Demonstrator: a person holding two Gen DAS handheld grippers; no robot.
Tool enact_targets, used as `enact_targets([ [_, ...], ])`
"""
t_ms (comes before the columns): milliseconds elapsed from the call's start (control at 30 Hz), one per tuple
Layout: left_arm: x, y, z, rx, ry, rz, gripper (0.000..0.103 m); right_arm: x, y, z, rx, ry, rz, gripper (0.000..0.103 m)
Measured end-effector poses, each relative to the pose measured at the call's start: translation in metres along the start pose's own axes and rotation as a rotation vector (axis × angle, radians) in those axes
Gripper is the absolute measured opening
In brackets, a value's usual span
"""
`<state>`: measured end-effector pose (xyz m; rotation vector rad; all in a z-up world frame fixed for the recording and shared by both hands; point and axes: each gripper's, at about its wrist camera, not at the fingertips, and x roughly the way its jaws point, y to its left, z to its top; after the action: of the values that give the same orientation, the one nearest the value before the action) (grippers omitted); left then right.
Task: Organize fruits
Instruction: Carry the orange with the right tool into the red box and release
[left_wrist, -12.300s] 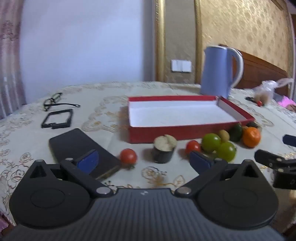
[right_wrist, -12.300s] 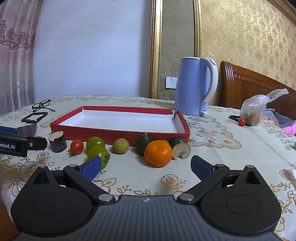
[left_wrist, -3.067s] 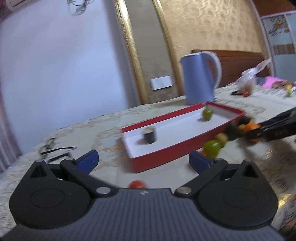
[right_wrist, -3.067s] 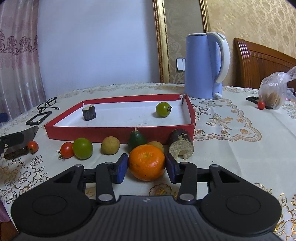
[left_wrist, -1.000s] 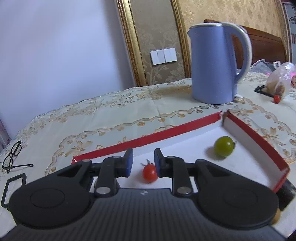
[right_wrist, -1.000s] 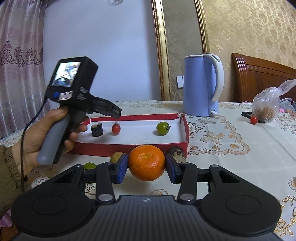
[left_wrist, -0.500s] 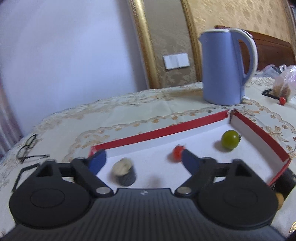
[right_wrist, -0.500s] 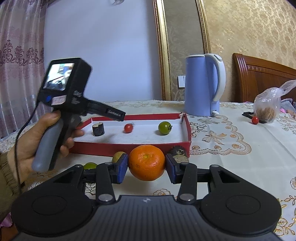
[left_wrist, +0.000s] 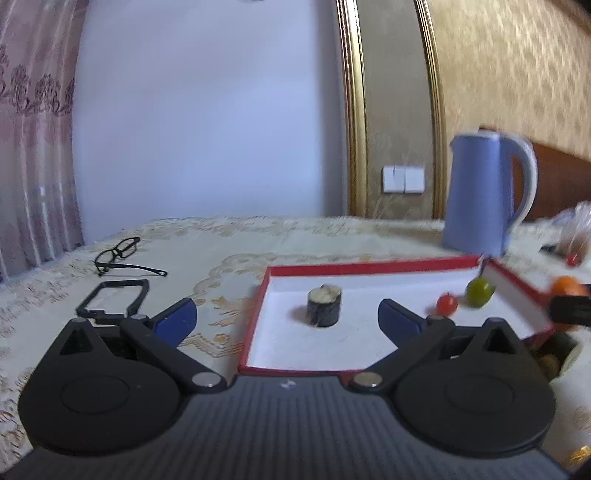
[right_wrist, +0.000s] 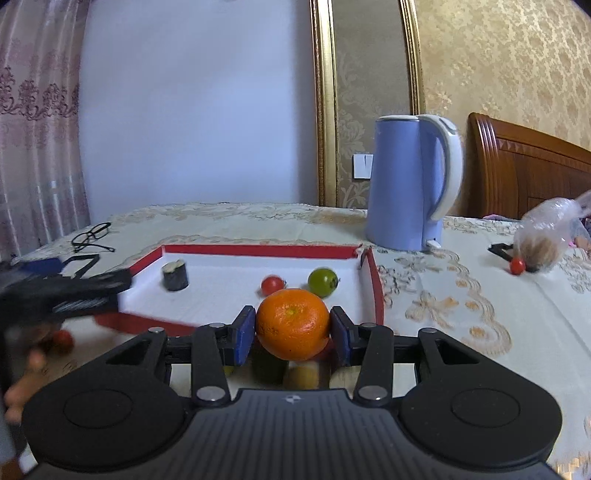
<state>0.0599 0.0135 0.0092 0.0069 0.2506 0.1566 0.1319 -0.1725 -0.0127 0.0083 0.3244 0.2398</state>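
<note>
Hiding fruits beneath it — orange (right_wrist: 292, 323) clamped in right tool (right_wrist: 292, 334).

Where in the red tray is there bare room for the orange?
The near half of the red tray is bare, and so is the stretch between the dark stump piece and the cherry tomato. The far right corner is crowded: tomato beside green fruit.

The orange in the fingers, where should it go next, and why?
Probably forward over the red tray and down onto its bare white floor. The right gripper grips the orange just short of the tray, where a red tomato and green tomato already sit.
</note>
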Motion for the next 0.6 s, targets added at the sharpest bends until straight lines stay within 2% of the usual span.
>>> enact_targets([
  [67, -0.001, 0.0, 0.0, 0.008, -0.008, -0.008, 0.103, 0.017, 0.001, 0.011, 0.001, 0.017, -0.001, 0.043],
  [200, 0.002, -0.009, 0.0, 0.048, 0.001, 0.033, 0.103, 0.058, 0.005, 0.031, -0.011, 0.061, -0.025, 0.043],
  [300, 0.005, -0.008, -0.001, 0.044, 0.021, 0.032, 0.103, 0.09, 0.007, 0.042, -0.012, 0.106, -0.031, 0.043],
  [400, 0.01, -0.006, -0.001, 0.041, 0.051, 0.03, 0.103, 0.115, 0.007, 0.047, -0.008, 0.108, -0.041, 0.044],
  [433, 0.011, -0.006, -0.001, 0.039, 0.059, 0.026, 0.103, 0.122, 0.005, 0.048, -0.008, 0.116, -0.049, 0.051],
  [500, 0.012, -0.004, -0.002, 0.03, 0.063, 0.015, 0.103, 0.12, 0.001, 0.048, -0.008, 0.127, -0.111, 0.054],
  [600, 0.01, -0.002, -0.002, 0.028, 0.059, -0.036, 0.103, 0.085, -0.011, 0.044, 0.037, 0.07, -0.101, 0.054],
])
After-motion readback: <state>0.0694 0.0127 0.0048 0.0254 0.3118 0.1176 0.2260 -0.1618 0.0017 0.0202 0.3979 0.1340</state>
